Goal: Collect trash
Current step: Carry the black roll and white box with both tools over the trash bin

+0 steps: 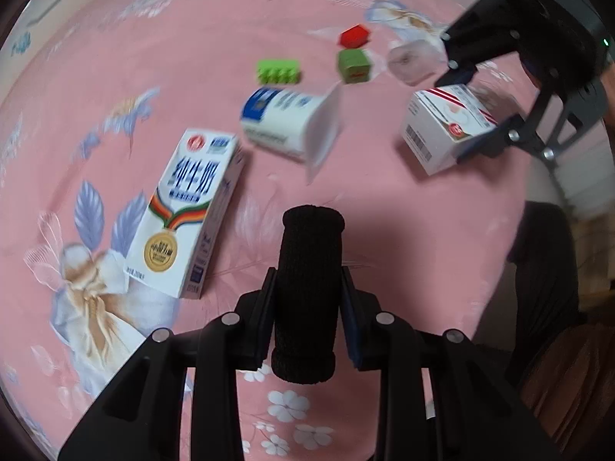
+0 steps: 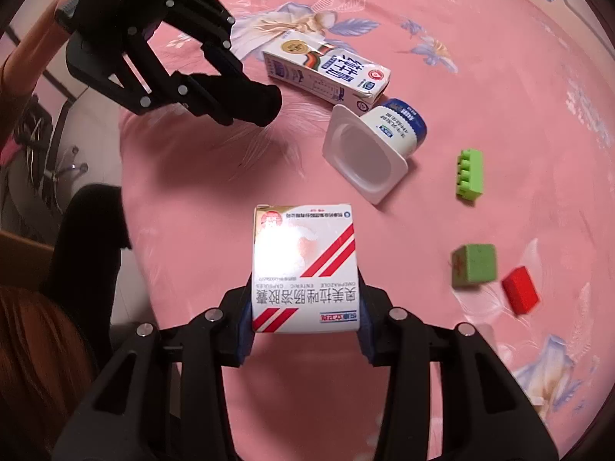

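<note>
Two grippers hang over the pink cloth (image 2: 192, 176) — both loaded. Left gripper (image 1: 305, 330) is clamped on a black roll (image 1: 307, 269); right gripper (image 2: 305, 322) squeezes a medicine box (image 2: 303, 265).

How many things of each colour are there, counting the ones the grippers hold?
Black: 1, the black roll.
White: 3, the medicine box, milk carton, yogurt cup.
Green: 2, the green brick, green cube.
Red: 1, the red block.
Total: 7.

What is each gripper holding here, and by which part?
The left gripper clamps a black fabric roll across its lower half. The right gripper clamps a white medicine box by its two side faces, near one end.
</note>
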